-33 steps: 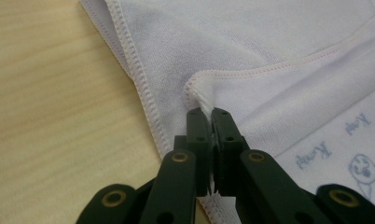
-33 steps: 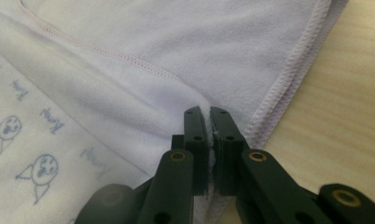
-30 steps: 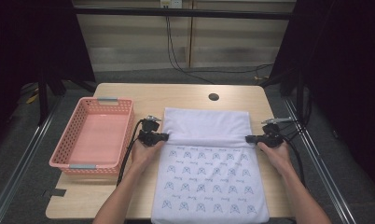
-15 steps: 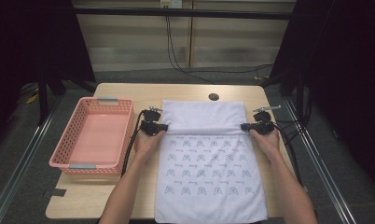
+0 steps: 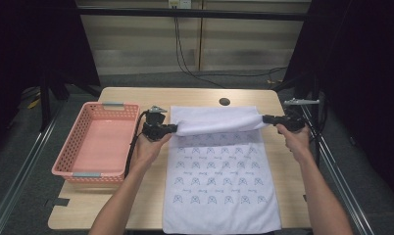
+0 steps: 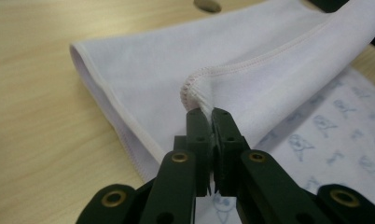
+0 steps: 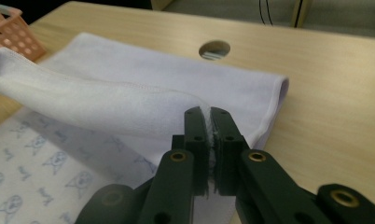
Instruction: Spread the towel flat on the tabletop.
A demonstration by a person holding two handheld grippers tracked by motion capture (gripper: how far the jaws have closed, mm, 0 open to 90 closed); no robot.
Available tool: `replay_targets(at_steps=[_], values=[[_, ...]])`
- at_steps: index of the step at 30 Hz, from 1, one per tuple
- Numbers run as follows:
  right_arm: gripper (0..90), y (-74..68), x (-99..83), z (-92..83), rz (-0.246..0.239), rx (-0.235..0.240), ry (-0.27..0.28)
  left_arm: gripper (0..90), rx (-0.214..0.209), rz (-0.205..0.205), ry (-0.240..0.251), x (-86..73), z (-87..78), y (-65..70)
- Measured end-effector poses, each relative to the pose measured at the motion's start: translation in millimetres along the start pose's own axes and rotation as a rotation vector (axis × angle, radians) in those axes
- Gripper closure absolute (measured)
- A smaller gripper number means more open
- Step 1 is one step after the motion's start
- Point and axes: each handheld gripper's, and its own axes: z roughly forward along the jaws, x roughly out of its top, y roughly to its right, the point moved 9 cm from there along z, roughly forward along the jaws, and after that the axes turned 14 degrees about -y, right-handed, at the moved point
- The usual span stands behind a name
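Item one, my left gripper [image 5: 171, 128]: jaws closed tight on the hemmed corner of the white towel [image 5: 219, 181], the pinched fabric bunched between the pads in the left gripper view, where the gripper [image 6: 212, 113] points along the lifted fold. Item two, my right gripper [image 5: 268, 119]: jaws likewise clamped shut on the opposite corner of the same towel edge, a thin sliver of cloth caught between the pads in the right gripper view [image 7: 208, 112]. Item three, the towel: white, printed with rows of small blue figures on its upper face, plain on the reverse; it lies lengthwise down the middle of the surface [image 5: 136, 205], its near end overhanging the near edge. Its far end is folded back on itself, and the edge I hold at both corners hangs taut between the two grippers, raised off the cloth beneath, roughly parallel to the far edge of the surface. Item four, pink plastic basket [image 5: 67, 169]: latticed walls, standing at the left side of the surface, just beside my left hand [image 5: 148, 147] and apart from the towel. Item five, a round cable hole [image 5: 224, 102] in the surface near its far edge, just beyond the folded towel end. My right hand [image 5: 295, 142] sits near the right edge of the surface.
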Motion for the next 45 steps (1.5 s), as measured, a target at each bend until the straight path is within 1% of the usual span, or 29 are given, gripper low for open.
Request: replay_targets(at_steps=[4,7,8,9,10,11,12,14,15,17,18,19,20,23,26,27,29,31,33,34,35,36,37,38,41,42,43,44,45], values=[[86.9,-7.5,11.8,-28.5,-0.018,0.018,0.059,87.1,-0.031,0.044,0.045,8.6,-26.7,15.1],[87.0,-15.8,12.4,-45.3,-0.04,0.03,0.073,87.1,-0.05,0.077,0.082,11.8,-49.3,26.0],[87.0,-19.9,11.0,-52.4,-0.051,0.032,0.081,87.1,-0.062,0.074,0.096,12.0,-54.4,27.5],[87.0,-23.0,10.3,-57.0,-0.046,0.047,0.094,87.1,-0.078,0.071,0.106,11.4,-59.6,28.8],[87.0,-26.3,8.9,-62.4,-0.048,0.058,0.102,87.1,-0.077,0.077,0.107,9.6,-63.5,28.8],[87.0,-29.6,6.5,-67.3,-0.059,0.063,0.106,87.1,-0.09,0.073,0.124,7.2,-69.0,29.9],[87.0,-34.0,2.9,-72.9,-0.066,0.071,0.106,87.2,-0.109,0.072,0.134,5.7,-72.5,32.0],[87.0,-40.9,-1.7,-81.2,-0.081,0.079,0.112,87.2,-0.118,0.08,0.163,2.2,-83.0,36.8],[87.0,-45.2,-3.6,-86.0,-0.088,0.088,0.117,87.2,-0.134,0.084,0.176,1.0,-88.4,40.7],[87.0,-53.5,-5.7,-97.1,-0.105,0.09,0.129,87.2,-0.124,0.102,0.2,0.4,-100.6,46.9],[87.0,-57.6,-6.1,-102.9,-0.117,0.09,0.13,87.1,-0.127,0.114,0.214,0.8,-107.8,50.7],[87.0,-60.7,-6.1,-109.0,-0.119,0.075,0.129,87.2,-0.14,0.127,0.233,1.7,-116.5,55.5],[87.0,-65.2,-5.6,-117.1,-0.121,0.073,0.133,87.2,-0.144,0.127,0.242,2.2,-121.6,58.4],[87.0,-77.7,-6.6,-135.4,-0.137,0.072,0.147,87.2,-0.14,0.163,0.265,1.9,-140.1,68.6],[87.1,-92.3,-16.1,-149.7,-0.157,0.089,0.166,87.1,-0.149,0.177,0.299,-7.2,-152.7,74.7],[87.1,-96.6,-23.0,-151.3,-0.176,0.077,0.166,87.1,-0.159,0.176,0.295,-17.0,-152.9,76.9],[87.1,-105.6,-44.4,-148.6,-0.188,0.087,0.14,87.1,-0.174,0.175,0.276,-34.0,-148.7,80.0],[87.0,-108.9,-63.5,-141.9,-0.193,0.097,0.112,87.0,-0.182,0.164,0.234,-59.6,-136.3,82.8],[87.0,-110.3,-85.7,-131.4,-0.19,0.112,0.078,87.0,-0.181,0.179,0.189,-81.9,-122.2,85.4],[87.0,-110.5,-97.9,-124.2,-0.189,0.116,0.048,86.6,-0.184,0.179,0.161,-94.9,-113.3,85.9],[87.0,-109.6,-110.8,-116.0,-0.182,0.114,0.015,86.4,-0.202,0.18,0.12,-110.5,-101.4,86.4],[86.9,-108.4,-127.3,-104.9,-0.169,0.112,-0.028,86.5,-0.195,0.183,0.102,-118.4,-94.9,85.3],[86.9,-108.5,-137.2,-99.0,-0.168,0.126,-0.051,86.5,-0.198,0.178,0.079,-127.3,-87.2,83.5],[86.8,-109.1,-148.9,-91.8,-0.16,0.142,-0.071,86.4,-0.213,0.164,0.058,-134.8,-80.9,81.9],[86.3,-110.3,-178.0,-76.9,-0.163,0.152,-0.139,85.9,-0.235,0.155,0.003,-153.2,-68.5,82.4],[86.1,-111.5,-182.1,-76.4,-0.17,0.163,-0.162,85.9,-0.241,0.163,-0.011,-157.4,-66.8,84.9],[85.9,-112.0,-185.4,-77.0,-0.189,0.146,-0.189,85.2,-0.239,0.189,-0.03,-161.9,-66.5,88.5],[86.0,-113.9,-186.7,-80.2,-0.189,0.137,-0.195,84.4,-0.241,0.199,-0.022,-163.3,-68.1,91.8],[85.7,-116.1,-187.1,-82.5,-0.184,0.147,-0.194,84.4,-0.246,0.206,-0.011,-164.9,-71.8,95.0]])
